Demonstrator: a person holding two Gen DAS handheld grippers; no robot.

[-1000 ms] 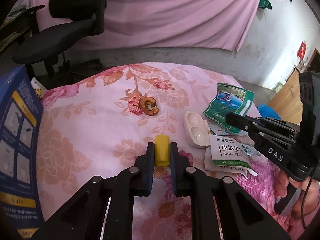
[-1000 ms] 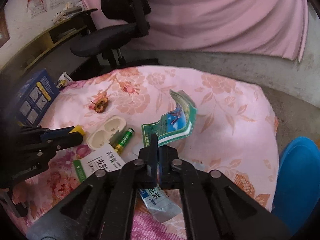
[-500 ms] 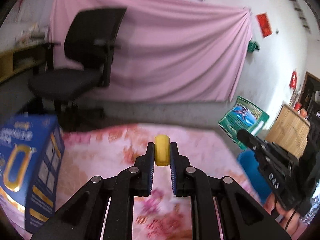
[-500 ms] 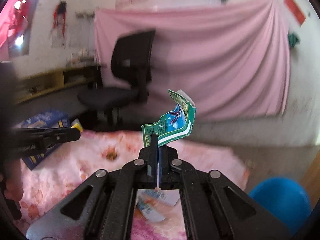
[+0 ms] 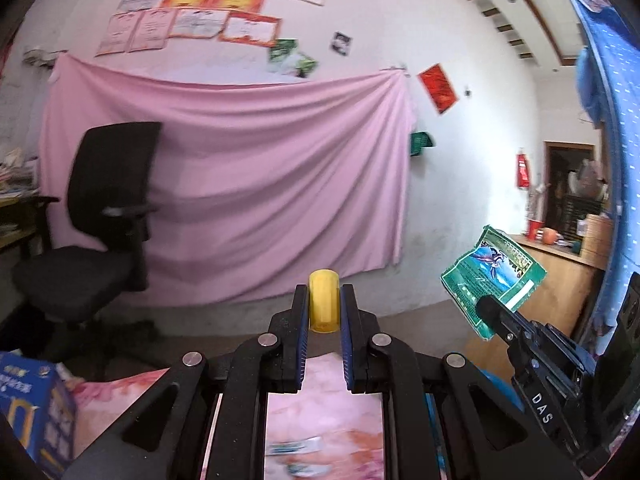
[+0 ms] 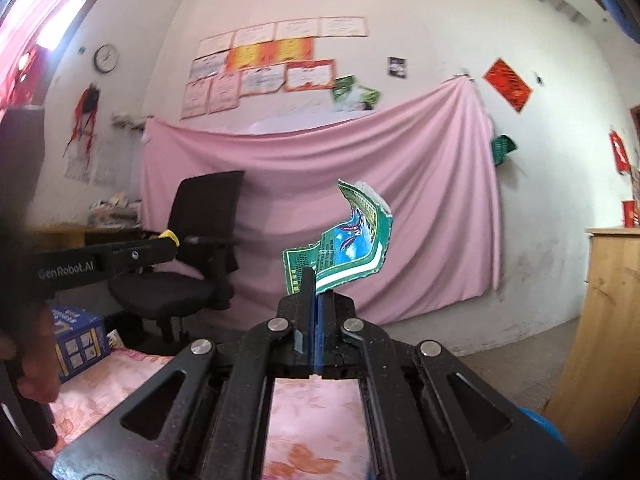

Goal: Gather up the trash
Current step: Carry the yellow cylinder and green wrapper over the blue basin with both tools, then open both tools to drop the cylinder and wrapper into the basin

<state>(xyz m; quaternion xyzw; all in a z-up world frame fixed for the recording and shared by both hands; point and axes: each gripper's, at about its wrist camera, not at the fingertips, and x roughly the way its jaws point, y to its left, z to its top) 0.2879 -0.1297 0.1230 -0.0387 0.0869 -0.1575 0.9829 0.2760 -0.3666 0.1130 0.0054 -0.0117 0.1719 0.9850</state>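
Observation:
My left gripper (image 5: 324, 300) is shut on a small yellow cylinder (image 5: 324, 300) and is raised well above the pink flowered cloth (image 5: 320, 404). My right gripper (image 6: 318, 290) is shut on a torn green wrapper (image 6: 348, 244) with a blue picture, also held high. In the left wrist view the right gripper (image 5: 486, 306) and its green wrapper (image 5: 494, 276) appear at the right. The right wrist view shows the left gripper (image 6: 170, 246) at the left, with the yellow cylinder (image 6: 169, 236) at its tip. Blurred wrappers (image 5: 296, 448) lie on the cloth below.
A black office chair (image 5: 92, 232) stands at the left before a pink hanging sheet (image 5: 248, 184). A blue box (image 6: 78, 340) sits at the cloth's left edge. A blue bin (image 6: 536, 426) shows at bottom right beside a wooden cabinet (image 6: 608, 320).
Both grippers have lifted off the cloth and tilted upward, each keeping its item. The table items have dropped out of sight and the wall now fills both views.

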